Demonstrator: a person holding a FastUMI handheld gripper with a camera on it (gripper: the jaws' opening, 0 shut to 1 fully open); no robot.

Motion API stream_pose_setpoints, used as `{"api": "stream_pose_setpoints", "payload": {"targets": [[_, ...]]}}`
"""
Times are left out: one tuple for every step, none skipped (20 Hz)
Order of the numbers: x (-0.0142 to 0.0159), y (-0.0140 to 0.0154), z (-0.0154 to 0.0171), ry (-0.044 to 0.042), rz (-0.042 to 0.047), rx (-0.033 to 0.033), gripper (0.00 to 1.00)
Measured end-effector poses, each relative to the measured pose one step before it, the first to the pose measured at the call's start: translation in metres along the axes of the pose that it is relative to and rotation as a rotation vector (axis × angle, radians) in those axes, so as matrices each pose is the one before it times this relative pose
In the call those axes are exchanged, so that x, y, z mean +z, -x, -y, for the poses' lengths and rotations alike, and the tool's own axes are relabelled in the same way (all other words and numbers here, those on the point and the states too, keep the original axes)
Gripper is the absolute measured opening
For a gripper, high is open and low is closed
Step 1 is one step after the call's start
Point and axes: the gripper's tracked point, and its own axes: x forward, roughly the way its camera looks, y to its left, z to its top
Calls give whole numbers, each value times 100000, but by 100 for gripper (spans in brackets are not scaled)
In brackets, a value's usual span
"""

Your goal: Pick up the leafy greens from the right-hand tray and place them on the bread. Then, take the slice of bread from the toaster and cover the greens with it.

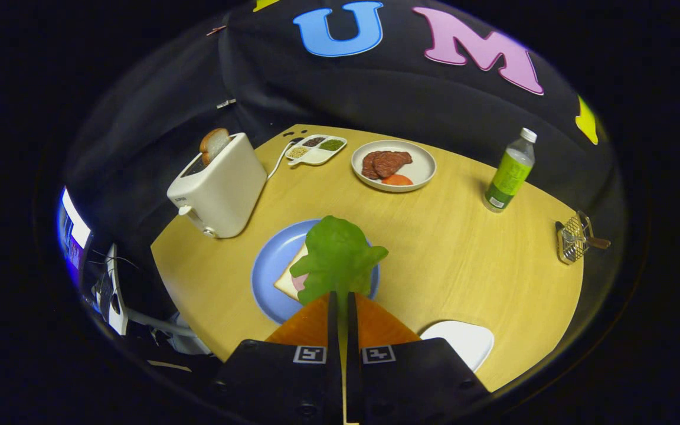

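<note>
Leafy greens (339, 257): one piece, pinched at its lower edge between your gripper (340, 298) fingers, which are closed on it with hardly a gap. It hangs just ahead of the fingertips, over the bread on the plate; whether it already touches the bread cannot be told.

Step in hand, as judged: the first, placing the greens. Your next move calls for lowering until the leaf rests on the slice, then parting the fingers so it lies centred and not draped off the plate.

Bread slice (288, 276): one, on the blue plate (269, 271), with something pink showing on it.
Toaster (219, 186): one, beyond the plate to the left, with one slice of bread (214, 143) standing up in its slot, yet to be taken.
White tray (464, 341): one, just right of your fingers, bare where visible.
White plate (419, 168) of sliced meat: one, beyond.
Divided dish (316, 149): one.
Bottle (510, 171): one, upright.
Wire rack (573, 239): one, at the table's right edge.
</note>
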Motion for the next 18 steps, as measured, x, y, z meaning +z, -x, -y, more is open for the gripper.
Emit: {"api": "stream_pose_setpoints", "payload": {"targets": [[453, -540, -733, 552, -116, 265, 7], [414, -491, -756, 260, -273, 708, 7], [345, -464, -642, 205, -180, 457, 7], [259, -397, -512, 336, -238, 273, 7], [212, -325, -372, 459, -288, -83, 7], [360, -355, -286, 507, -223, -127, 7], [275, -248, -281, 590, -73, -55, 8], [142, -309, -107, 424, -315, -122, 8], [118, -364, 277, 10, 700, -2133, 15], [325, -134, 182, -222, 568, -1393, 36], [203, 207, 114, 80, -93, -550, 57], [-134, -220, 11, 378, -98, -738, 78], [65, 136, 67, 256, 86, -641, 76], [-93, -88, -106, -55, 71, 70, 74], [86, 141, -55, -25, 265, -186, 74], [114, 157, -132, -433, 481, -100, 74], [267, 226, -368, -924, 707, 163, 74], [453, 470, -589, -864, 1139, 505, 74]]}}
